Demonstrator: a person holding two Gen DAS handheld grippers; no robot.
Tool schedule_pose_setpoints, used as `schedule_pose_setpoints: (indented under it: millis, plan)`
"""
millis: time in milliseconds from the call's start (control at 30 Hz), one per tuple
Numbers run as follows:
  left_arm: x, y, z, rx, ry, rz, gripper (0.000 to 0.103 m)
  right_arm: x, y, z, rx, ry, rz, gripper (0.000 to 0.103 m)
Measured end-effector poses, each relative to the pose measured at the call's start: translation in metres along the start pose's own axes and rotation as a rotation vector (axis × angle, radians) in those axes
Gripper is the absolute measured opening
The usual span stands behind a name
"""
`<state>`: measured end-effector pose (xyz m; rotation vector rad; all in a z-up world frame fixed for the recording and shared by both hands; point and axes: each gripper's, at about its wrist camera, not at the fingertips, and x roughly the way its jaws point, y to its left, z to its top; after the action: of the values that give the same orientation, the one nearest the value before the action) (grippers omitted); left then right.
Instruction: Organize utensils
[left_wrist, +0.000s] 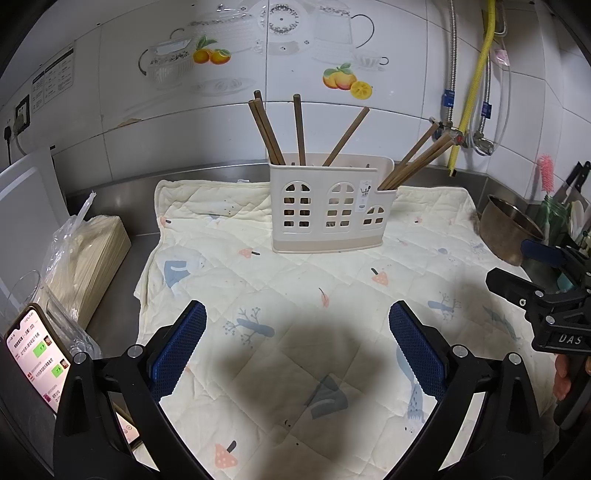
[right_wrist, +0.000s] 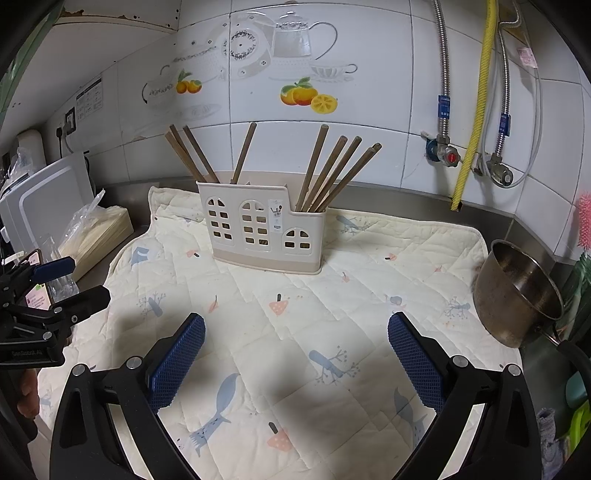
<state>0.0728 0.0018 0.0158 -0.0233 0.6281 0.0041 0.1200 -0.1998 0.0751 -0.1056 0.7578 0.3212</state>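
A quilted cloth (right_wrist: 332, 295) covers the desk; at its 12 o'clock edge stands the utensil holder (right_wrist: 264, 236), light and tippable. Its chopsticks (right_wrist: 332, 173) are stiff, thin, slippery: pinch mid-shaft. Left hand-held gripper (left_wrist: 297, 347) and right hand-held gripper (right_wrist: 295, 354) gape wide, empty.

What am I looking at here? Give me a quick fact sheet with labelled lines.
Surface: quilted mat on a steel counter
Holder: cream utensil caddy, upright on the mat
Contents: brown chopsticks leaning in its compartments
Left gripper: open, empty
Right gripper: open, empty
Nearby: metal bowl at the mat's right edge
Loose utensils on the mat: none visible
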Motion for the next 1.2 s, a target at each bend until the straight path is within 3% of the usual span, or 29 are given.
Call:
schedule_pose_setpoints:
  millis: [1200]
  plan:
    - [-0.0013,-0.0001,-0.0023,0.000,-0.003,-0.003,0.098,0.0019,0.0045,-0.0036,-0.001,0.005,0.003,0.096]
